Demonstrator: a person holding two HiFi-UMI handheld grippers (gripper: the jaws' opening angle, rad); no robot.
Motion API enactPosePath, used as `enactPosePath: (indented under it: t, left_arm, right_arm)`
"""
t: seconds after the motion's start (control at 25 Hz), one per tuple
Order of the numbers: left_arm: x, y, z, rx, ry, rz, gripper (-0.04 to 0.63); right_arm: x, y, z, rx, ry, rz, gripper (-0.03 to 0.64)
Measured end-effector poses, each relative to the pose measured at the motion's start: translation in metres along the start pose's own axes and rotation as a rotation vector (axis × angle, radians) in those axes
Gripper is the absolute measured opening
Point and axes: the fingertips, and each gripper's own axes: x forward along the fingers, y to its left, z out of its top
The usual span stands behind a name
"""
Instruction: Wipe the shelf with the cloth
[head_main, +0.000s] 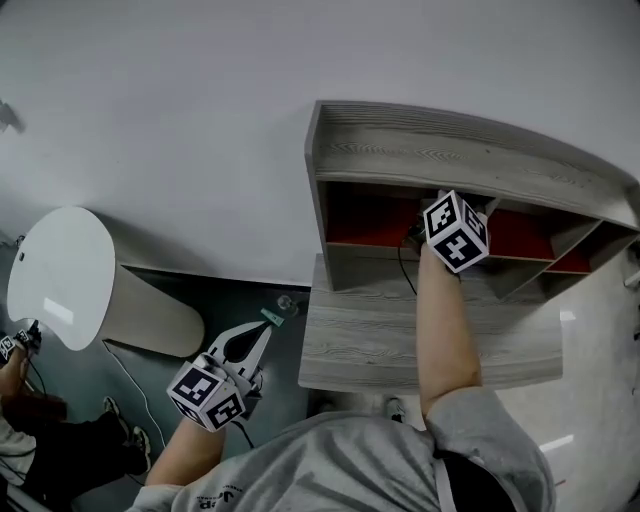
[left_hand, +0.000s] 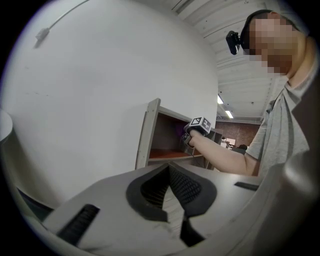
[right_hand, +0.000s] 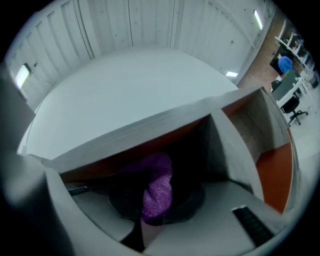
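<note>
A grey wooden shelf (head_main: 430, 150) with red inner panels hangs on the white wall. My right arm reaches into its left compartment; the marker cube (head_main: 455, 232) shows there, while the jaws are hidden inside. In the right gripper view, my right gripper (right_hand: 150, 220) is shut on a purple cloth (right_hand: 159, 187), which bunches up against the dark inside of the compartment (right_hand: 200, 150). My left gripper (head_main: 258, 340) hangs low at the left, away from the shelf. Its dark pads (left_hand: 187, 187) meet with nothing between them.
A lower grey board (head_main: 380, 340) juts out under the compartments. A black cable (head_main: 404, 270) hangs over it. A white round-topped stand (head_main: 60, 275) is at the left, and a seated person (head_main: 30, 420) shows at the bottom left corner. A red divider panel (right_hand: 277, 170) lies to the right.
</note>
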Motion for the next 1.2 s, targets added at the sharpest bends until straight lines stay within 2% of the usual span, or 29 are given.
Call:
enactPosePath:
  t: [0.12,0.32,0.44,0.64,0.76,0.84,0.92,1.2]
  left_arm:
    - [0.0,0.012,0.002,-0.012,-0.007,0.011,0.021]
    - [-0.003,0.022,0.006,-0.02,-0.034,0.016,0.021]
    - [-0.008,0.029,0.009,-0.027,-0.048,0.031,0.021]
    - [-0.021,0.036,0.015,-0.031,-0.071,0.064,0.021]
    - [-0.029,0.037,0.019,-0.032,-0.085,0.074,0.021]
    - [-0.03,0.038,0.02,-0.03,-0.088,0.077,0.021]
    - [-0.027,0.037,0.02,-0.034,-0.09,0.07,0.021]
    - [0.002,0.009,0.018,-0.022,-0.073,-0.049,0.021]
  right_arm:
    - [0.006,0.015,-0.006,-0.032,-0.012,0.048,0.055]
    - [0.017,0.075,-0.034,-0.068,0.023,0.197,0.055]
    - [0.012,0.121,-0.054,-0.125,0.036,0.324,0.057]
    - [-0.008,0.203,-0.089,-0.272,0.061,0.593,0.058]
    - [-0.012,0.213,-0.093,-0.291,0.072,0.645,0.058]
    - [-0.012,0.208,-0.092,-0.29,0.09,0.65,0.06]
    - [-0.01,0.188,-0.086,-0.262,0.107,0.605,0.06]
    - [-0.036,0.017,-0.03,-0.219,0.113,0.18,0.061]
